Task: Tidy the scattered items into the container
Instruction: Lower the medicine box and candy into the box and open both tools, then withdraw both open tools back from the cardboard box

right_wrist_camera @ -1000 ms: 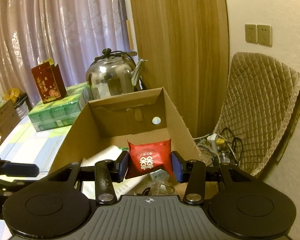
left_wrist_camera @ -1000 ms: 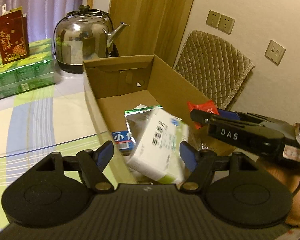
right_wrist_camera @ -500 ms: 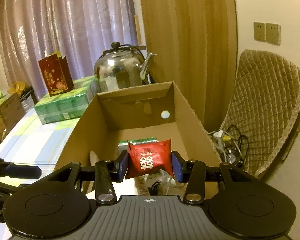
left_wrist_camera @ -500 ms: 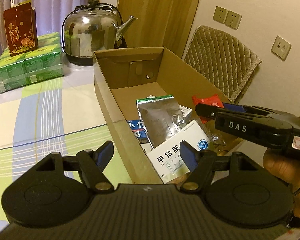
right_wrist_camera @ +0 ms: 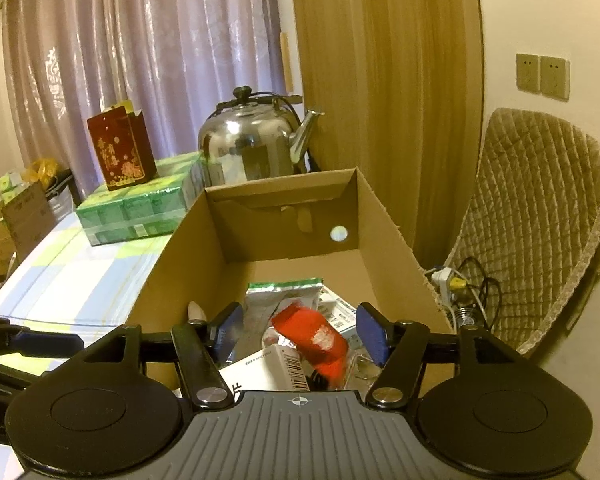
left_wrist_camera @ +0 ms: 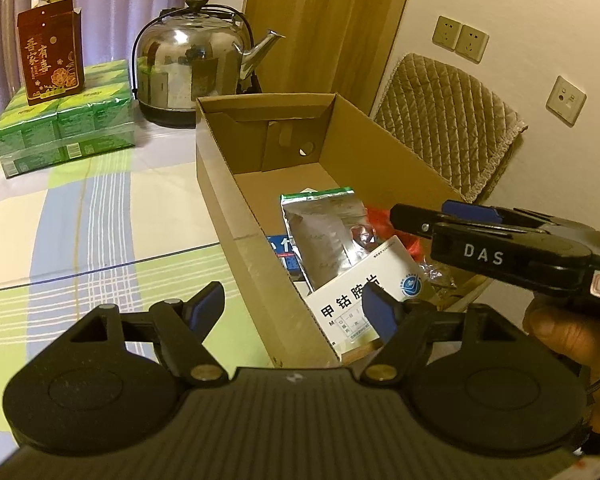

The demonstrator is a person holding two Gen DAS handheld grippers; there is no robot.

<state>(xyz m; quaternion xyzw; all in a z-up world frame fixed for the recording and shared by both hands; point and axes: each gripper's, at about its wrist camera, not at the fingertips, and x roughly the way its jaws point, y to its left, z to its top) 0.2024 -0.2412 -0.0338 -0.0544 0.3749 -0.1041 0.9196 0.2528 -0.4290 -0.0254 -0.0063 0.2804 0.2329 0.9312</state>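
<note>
Checked tablecloth (left_wrist_camera: 80,216) at frame left: no loose bits. Red packet (right_wrist_camera: 314,338) blurred, loose over the box (right_wrist_camera: 172,264) w/ other items. Both my grippers, left (left_wrist_camera: 296,310) & right (right_wrist_camera: 298,330), gape empty; prob. nearly done.

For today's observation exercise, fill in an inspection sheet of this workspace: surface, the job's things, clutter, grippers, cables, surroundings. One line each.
Surface: table under a checked cloth in green, blue and white.
Job's things: open cardboard box holding a silver foil pouch, a white medicine box and a blurred red packet, apparently dropping in.
Clutter: steel kettle, green tissue packs, a dark red carton on top of them.
Grippers: left gripper open, empty; right gripper open above the box.
Cables: power strip and tangled leads beside the box.
Surroundings: curtain, wooden panel, wall sockets, quilted chair back.
</note>
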